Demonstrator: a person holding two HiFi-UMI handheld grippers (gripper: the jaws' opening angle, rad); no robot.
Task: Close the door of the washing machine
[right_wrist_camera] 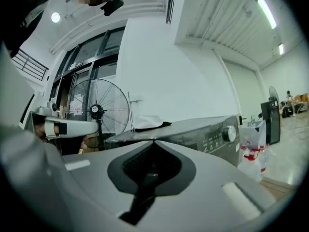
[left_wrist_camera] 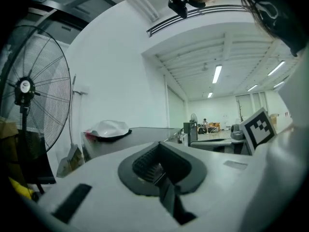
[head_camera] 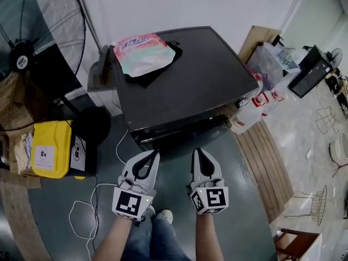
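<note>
Room: glossy dark floor [head_camera: 217, 222], white wall, fan [head_camera: 27, 53] far left of the claws.
Washer [head_camera: 185, 75]: boxy, dark grey, smooth flat top, directly ahead; front edge is laid crosswise to both claws.
Door: on the front face, ahead and below; open or shut cannot be told.
Left claw [head_camera: 154, 155]: jaws together, nothing held.
Right claw [head_camera: 198, 153]: jaws together, nothing held; neither is judged nearer.

Centre: dark grey washing machine [head_camera: 201, 83], pink-and-green pouch [head_camera: 142, 54]. Left: yellow box [head_camera: 51, 145]. Bottom: pale grey left gripper [head_camera: 156, 153] and right gripper [head_camera: 196, 150], black-and-white markers.
</note>
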